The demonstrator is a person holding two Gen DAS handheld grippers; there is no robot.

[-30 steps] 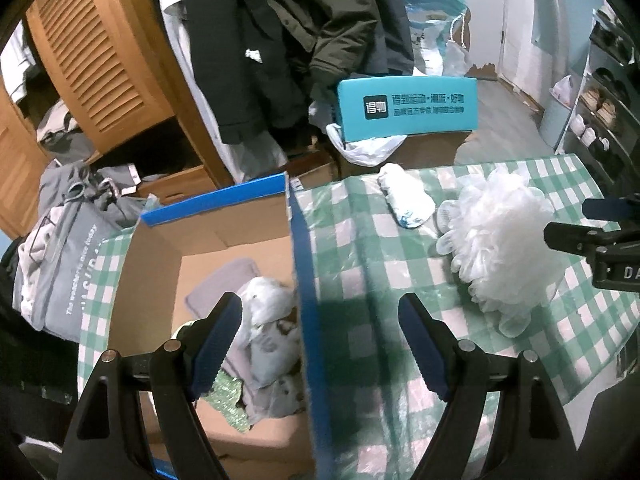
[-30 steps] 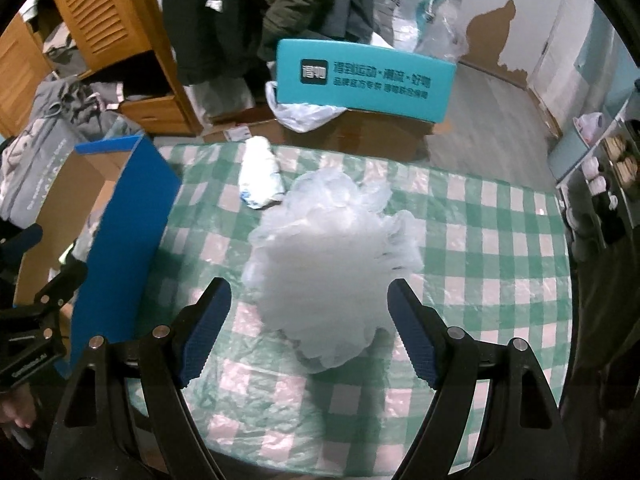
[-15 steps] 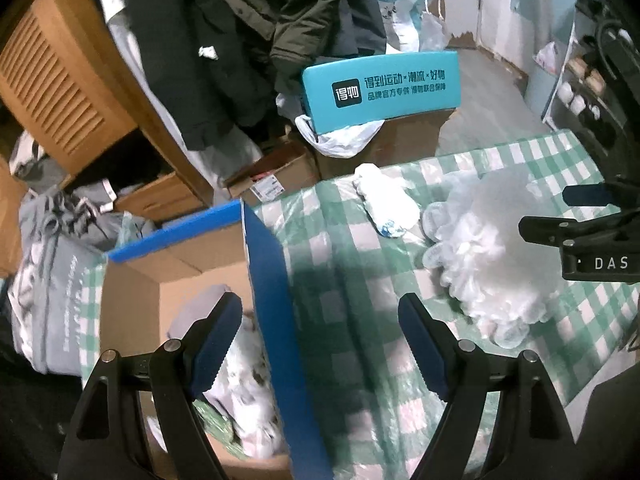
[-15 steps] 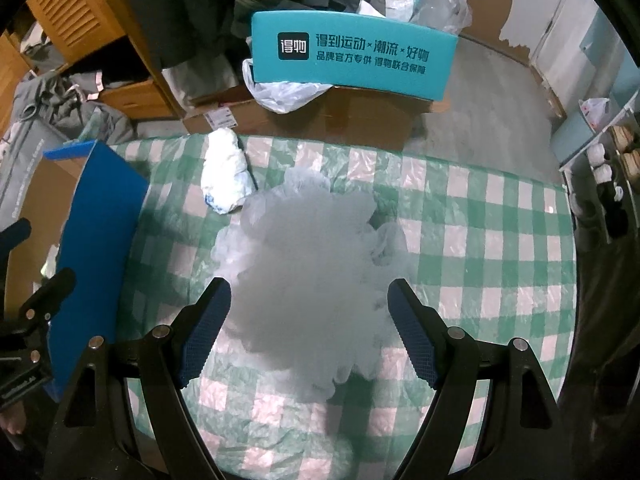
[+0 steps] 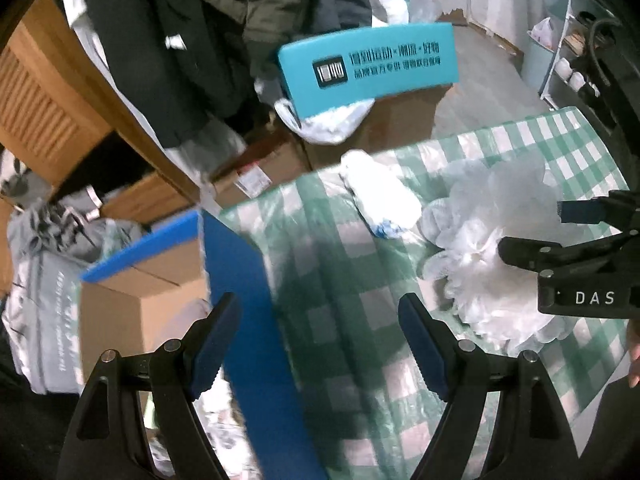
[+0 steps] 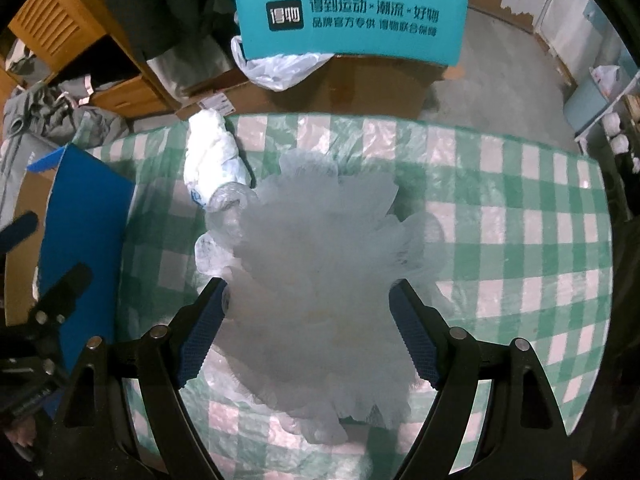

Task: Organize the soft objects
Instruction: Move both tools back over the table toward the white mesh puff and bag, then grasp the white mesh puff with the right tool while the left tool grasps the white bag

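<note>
Both our claws point steeply down: left claw (image 5: 320,344) spread wide, empty; right claw (image 6: 308,328) just widened, pads unpressed.

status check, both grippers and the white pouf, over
Right gripper open, straddling the mesh pouf, not clamped. Left gripper open, empty, over the box wall. Rolled white cloth touching the pouf.

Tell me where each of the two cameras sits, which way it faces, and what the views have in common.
Left wrist: on the left gripper, angled steeply down over the blue-edged cardboard box wall and checked tablecloth; own open fingers show, plus the right gripper at right.
Right wrist: on the right gripper, pointing down at the white mesh puff; own open fingers straddle it, left gripper's edge at left.
Shared: puff, rolled white cloth, box, teal carton.
</note>
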